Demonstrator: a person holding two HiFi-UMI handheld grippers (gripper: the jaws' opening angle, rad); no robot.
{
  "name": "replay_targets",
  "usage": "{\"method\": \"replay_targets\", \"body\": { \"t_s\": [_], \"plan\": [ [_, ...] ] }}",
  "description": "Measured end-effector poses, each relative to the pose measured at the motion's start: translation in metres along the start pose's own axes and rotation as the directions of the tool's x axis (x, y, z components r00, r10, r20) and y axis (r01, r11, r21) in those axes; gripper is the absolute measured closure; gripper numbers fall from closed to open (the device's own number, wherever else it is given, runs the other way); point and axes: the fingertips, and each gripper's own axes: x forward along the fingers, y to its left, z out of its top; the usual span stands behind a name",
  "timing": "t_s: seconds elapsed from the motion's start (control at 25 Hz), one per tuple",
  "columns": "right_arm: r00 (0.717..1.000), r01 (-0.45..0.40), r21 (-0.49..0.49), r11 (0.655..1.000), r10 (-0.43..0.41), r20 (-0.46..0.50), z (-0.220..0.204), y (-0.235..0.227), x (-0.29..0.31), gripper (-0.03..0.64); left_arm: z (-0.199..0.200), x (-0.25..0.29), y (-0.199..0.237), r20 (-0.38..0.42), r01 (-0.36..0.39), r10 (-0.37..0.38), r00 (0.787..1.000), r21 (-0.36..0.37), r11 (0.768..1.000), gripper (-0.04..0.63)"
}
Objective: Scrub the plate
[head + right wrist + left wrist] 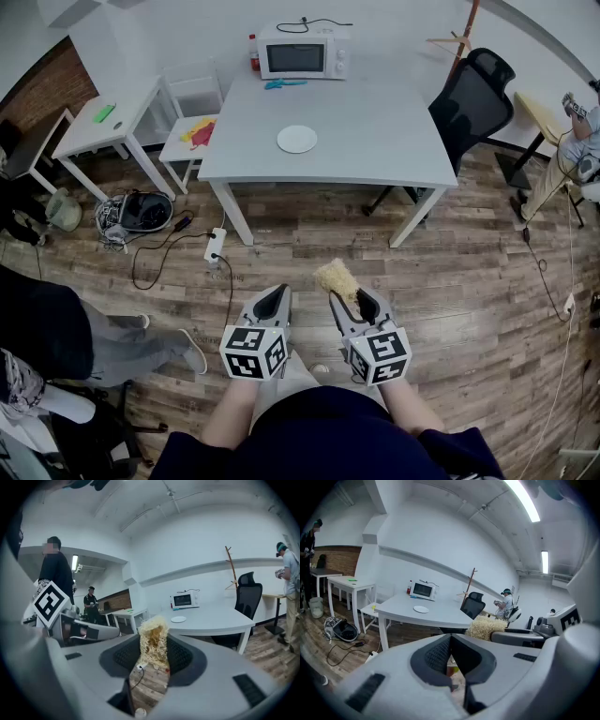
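A small white plate lies on the grey table, far ahead of both grippers; it also shows as the plate and the plate. My right gripper is shut on a straw-coloured scrubber, whose fibres stick up between the jaws as the scrubber. My left gripper is shut with nothing in it, level with the right one above the wooden floor. From the left gripper view the scrubber shows at the right.
A microwave stands at the table's far edge with a red bottle beside it. A black office chair is at the table's right. Smaller white tables stand left. Cables and a power strip lie on the floor. People stand around.
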Motion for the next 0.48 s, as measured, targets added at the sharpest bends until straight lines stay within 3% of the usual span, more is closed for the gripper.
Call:
{"method": "replay_targets", "body": {
  "t_s": [0.48],
  "plan": [
    [1.000,-0.014,-0.001,1.000,0.014,0.005,-0.001,-0.006,-0.006,0.448,-0.001,0.004,-0.014,0.007,-0.002,0.002,1.000,0.005,1.000,0.578]
  ]
}}
